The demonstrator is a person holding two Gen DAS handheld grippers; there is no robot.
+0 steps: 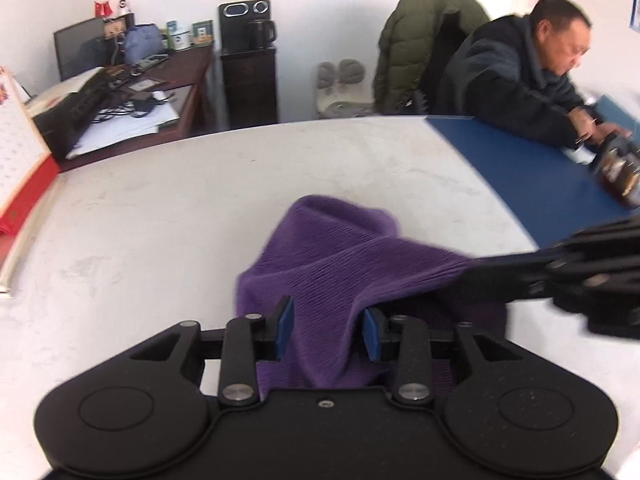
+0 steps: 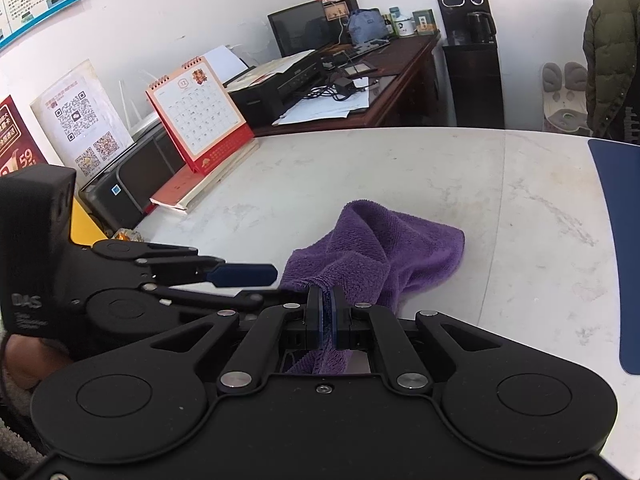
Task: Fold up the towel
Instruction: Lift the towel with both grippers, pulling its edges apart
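Note:
A purple towel (image 1: pixel 340 248) lies bunched on the white marble table (image 1: pixel 160 208), its near part lifted. My left gripper (image 1: pixel 328 330) is open, and a fold of the towel hangs between its blue pads (image 1: pixel 285 330) without being pinched. My right gripper (image 1: pixel 474 267) comes in from the right and is shut on a towel corner, pulling it taut. In the right wrist view the right gripper (image 2: pixel 328 306) is shut on the towel (image 2: pixel 400 248), whose edge hangs down behind the fingers. The left gripper (image 2: pixel 274 284) sits just to its left, open.
A blue mat (image 1: pixel 520 176) covers the table's right side, where a seated person (image 1: pixel 516 76) handles a dark jar (image 1: pixel 618 174). A red desk calendar (image 2: pixel 196 116) and a booklet stand at the left edge. Beyond are a cluttered desk (image 2: pixel 360 92) and a coat-draped chair (image 1: pixel 420 40).

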